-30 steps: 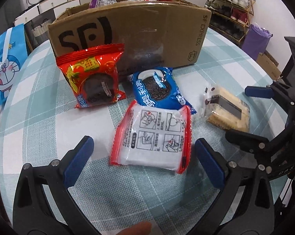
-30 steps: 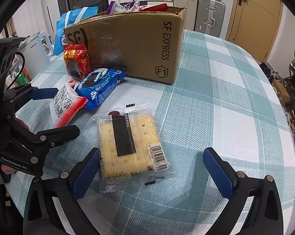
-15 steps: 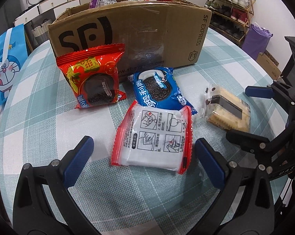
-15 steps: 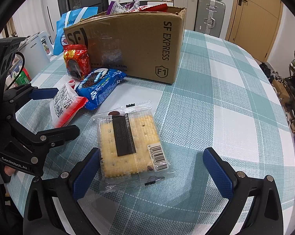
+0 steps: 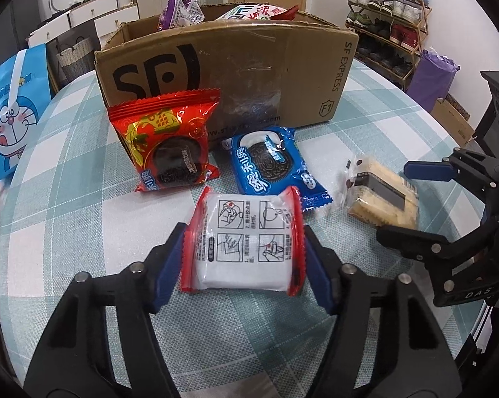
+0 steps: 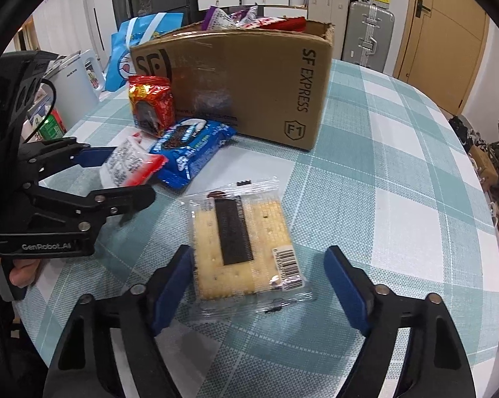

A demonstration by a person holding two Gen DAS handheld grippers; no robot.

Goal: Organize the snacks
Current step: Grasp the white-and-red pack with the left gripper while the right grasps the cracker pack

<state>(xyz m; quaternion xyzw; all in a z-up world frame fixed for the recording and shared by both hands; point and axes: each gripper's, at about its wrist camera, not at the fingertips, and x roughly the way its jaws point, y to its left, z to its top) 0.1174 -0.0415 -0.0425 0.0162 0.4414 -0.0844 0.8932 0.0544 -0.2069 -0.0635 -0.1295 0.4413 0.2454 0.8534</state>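
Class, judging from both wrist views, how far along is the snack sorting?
Done: some packets already poke out of the cardboard box. In hand: the left gripper is closing around the white packet; the right gripper is closing around the cracker pack. Left: the red packet and blue packet lie on the table.

- Even, bright indoor light falls from above; shadows on the surface (image 5: 67, 172) are soft and short.
- Glare streaks the red wrapper (image 5: 164, 139) and the box (image 5: 249, 66) tape.
- Fisheye bending curves the edges, with black corners.
- The cracker packet (image 6: 246, 245) looks slightly blurred.
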